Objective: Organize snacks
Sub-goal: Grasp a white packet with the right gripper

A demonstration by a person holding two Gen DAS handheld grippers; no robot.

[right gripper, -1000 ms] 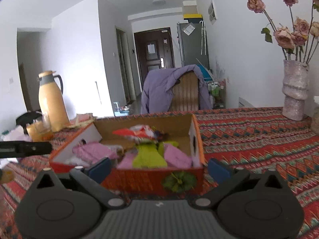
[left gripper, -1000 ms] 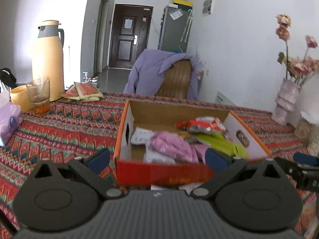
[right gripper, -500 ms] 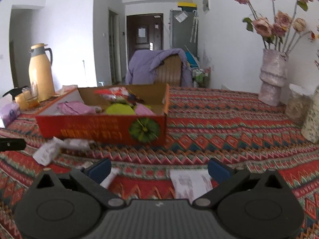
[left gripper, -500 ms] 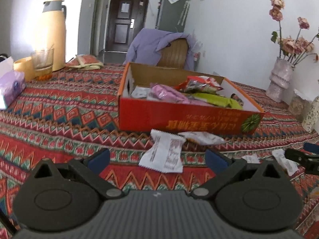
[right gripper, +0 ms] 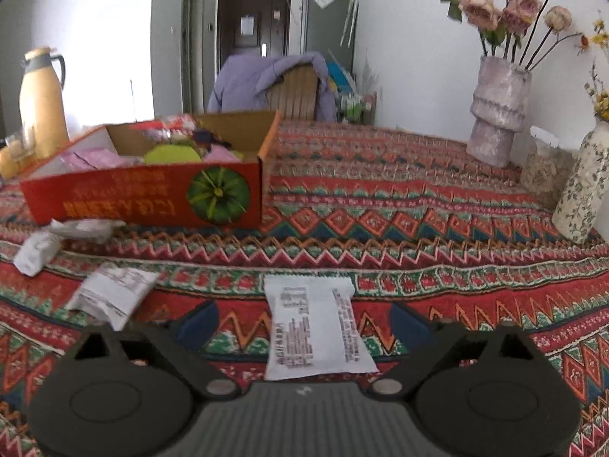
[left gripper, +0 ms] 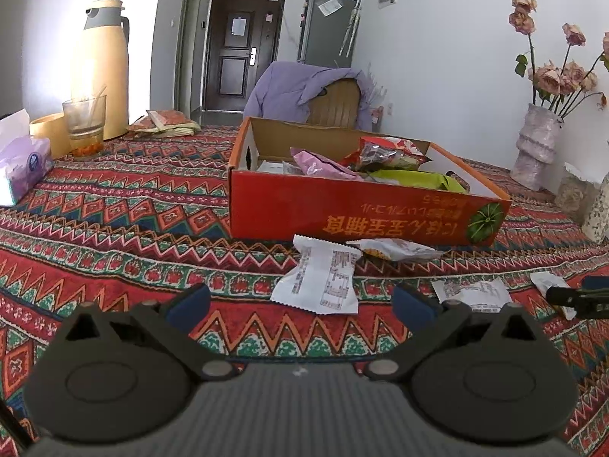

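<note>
A red cardboard box point(left gripper: 361, 213) point(right gripper: 144, 198) holds pink, green and red snack packets. Loose white packets lie on the patterned cloth in front of it. My left gripper point(left gripper: 300, 304) is open and low over the cloth, and one white packet point(left gripper: 319, 282) lies just ahead of its fingertips. A second packet point(left gripper: 472, 293) lies beside its right finger. My right gripper point(right gripper: 303, 321) straddles another white packet point(right gripper: 312, 327). Its jaws are closing, with bare cloth still showing between each pad and the packet. One of its fingers point(left gripper: 574, 297) shows at the right edge of the left wrist view.
A yellow thermos point(left gripper: 102, 64), a glass point(left gripper: 85, 125) and a tissue pack point(left gripper: 23, 167) stand at the left. Flower vases point(right gripper: 498, 110) point(right gripper: 582, 186) line the right side. Behind the table is a chair with a purple jacket point(left gripper: 304, 87). More packets point(right gripper: 110, 297) point(right gripper: 36, 251) lie left of my right gripper.
Both grippers came down from above the box to the cloth in front of it. The right one moved over a white packet and its jaws narrowed.
</note>
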